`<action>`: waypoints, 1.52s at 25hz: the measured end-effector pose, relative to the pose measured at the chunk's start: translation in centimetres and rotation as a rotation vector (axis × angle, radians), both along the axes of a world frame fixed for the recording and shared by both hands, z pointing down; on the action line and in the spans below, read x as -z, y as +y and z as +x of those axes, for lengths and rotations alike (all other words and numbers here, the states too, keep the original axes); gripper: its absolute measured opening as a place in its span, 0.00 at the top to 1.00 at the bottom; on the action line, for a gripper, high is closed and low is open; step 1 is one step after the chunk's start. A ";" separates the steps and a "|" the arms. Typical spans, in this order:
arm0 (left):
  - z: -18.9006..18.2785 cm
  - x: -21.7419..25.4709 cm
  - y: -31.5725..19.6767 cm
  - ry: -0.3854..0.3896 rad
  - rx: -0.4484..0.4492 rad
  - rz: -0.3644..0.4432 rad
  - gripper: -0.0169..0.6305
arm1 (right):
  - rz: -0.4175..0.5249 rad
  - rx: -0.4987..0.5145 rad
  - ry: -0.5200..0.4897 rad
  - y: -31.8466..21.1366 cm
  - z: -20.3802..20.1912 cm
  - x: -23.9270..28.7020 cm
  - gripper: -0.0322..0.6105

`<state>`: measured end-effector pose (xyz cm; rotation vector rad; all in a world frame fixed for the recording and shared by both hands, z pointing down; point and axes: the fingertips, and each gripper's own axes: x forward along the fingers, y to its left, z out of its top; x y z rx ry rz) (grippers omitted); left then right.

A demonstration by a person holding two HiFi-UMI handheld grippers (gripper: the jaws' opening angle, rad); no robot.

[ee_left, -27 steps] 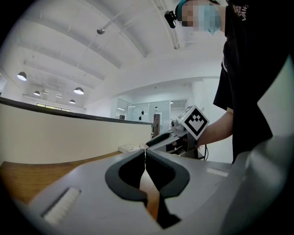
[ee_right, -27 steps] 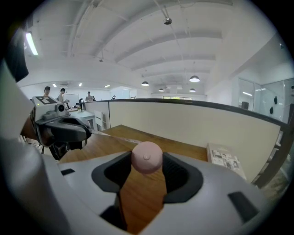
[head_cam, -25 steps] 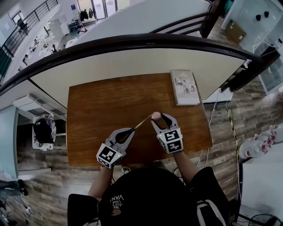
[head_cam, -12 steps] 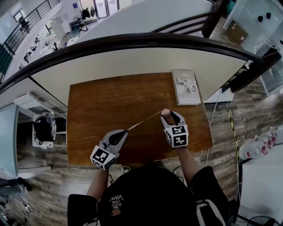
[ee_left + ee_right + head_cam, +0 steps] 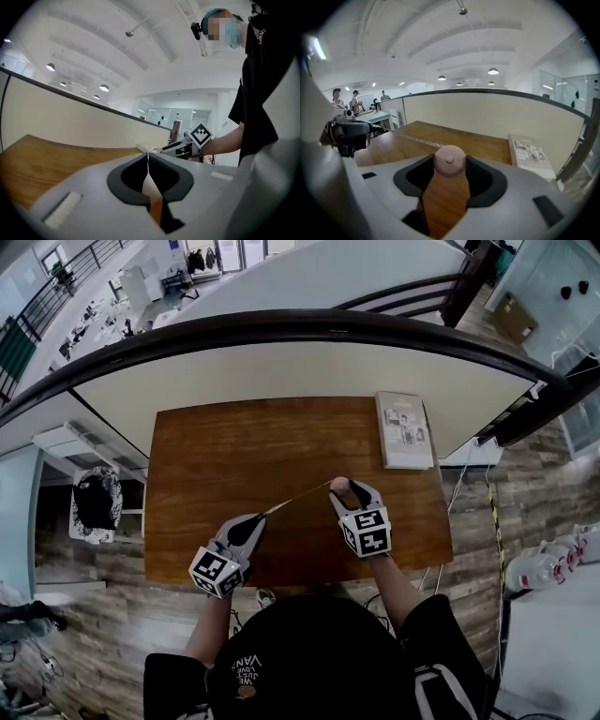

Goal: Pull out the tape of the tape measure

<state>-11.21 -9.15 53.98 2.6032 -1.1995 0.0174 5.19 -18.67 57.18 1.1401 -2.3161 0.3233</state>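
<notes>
Table: brown wood, rectangular.
Booklet: pale cover, lying flat at the table's far right corner.
Handrail: dark, curved, topping a cream wall panel beyond the table.
Floor: grey-brown planks.
White bottles: on the floor, well right of the table.

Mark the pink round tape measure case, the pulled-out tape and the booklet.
Pink round tape measure case (image 5: 450,164), right gripper view, round face.
Thin pulled-out tape (image 5: 298,500), head view, mid-span.
Pale rectangular booklet (image 5: 406,430), head view, middle of cover.
</notes>
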 end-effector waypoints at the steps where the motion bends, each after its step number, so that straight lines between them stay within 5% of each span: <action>1: -0.3 -0.1 -0.1 0.015 0.020 -0.010 0.95 | -0.004 0.013 0.000 -0.1 -0.5 -0.2 0.61; 26: -14.6 -11.0 -4.5 0.057 0.529 -0.366 0.95 | -0.117 0.472 0.126 -5.6 -17.9 -8.9 0.61; 38: -17.6 -15.5 -7.2 0.044 0.577 -0.606 0.95 | -0.176 0.482 0.179 -7.7 -20.4 -12.4 0.61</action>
